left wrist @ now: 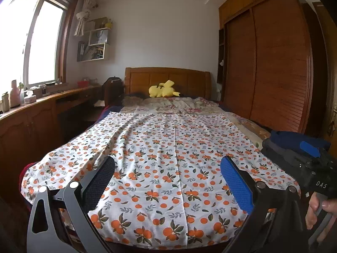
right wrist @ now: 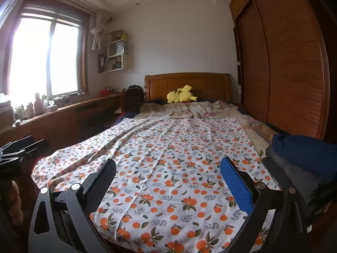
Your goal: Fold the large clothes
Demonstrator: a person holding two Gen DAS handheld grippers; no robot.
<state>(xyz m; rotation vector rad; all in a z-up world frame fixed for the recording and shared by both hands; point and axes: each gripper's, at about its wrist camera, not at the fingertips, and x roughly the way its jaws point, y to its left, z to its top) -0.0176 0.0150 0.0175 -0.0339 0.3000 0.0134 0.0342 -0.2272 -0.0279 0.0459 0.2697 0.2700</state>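
1. Your left gripper (left wrist: 167, 167) hovers over the near end of the bed with its fingers spread wide and nothing between them; one pad is dark, the other blue.
2. Your right gripper (right wrist: 168, 169) is likewise spread wide and holds nothing, low in its own frame. In the left wrist view it shows at the lower right edge, with a hand (left wrist: 320, 213) on its handle.
3. The large white cloth printed with oranges and leaves (left wrist: 168, 158) lies spread flat across the bed, filling the centre and lower half of both frames, with long creases running toward the headboard. Its near edge hangs over the foot of the bed.
4. A pile of dark blue and grey folded clothes (right wrist: 299, 164) sits at the right edge of the frame, just beside the cloth.
5. A yellow plush toy (left wrist: 163, 89) rests against the wooden headboard (left wrist: 168, 78) at centre frame, well apart from both grippers.
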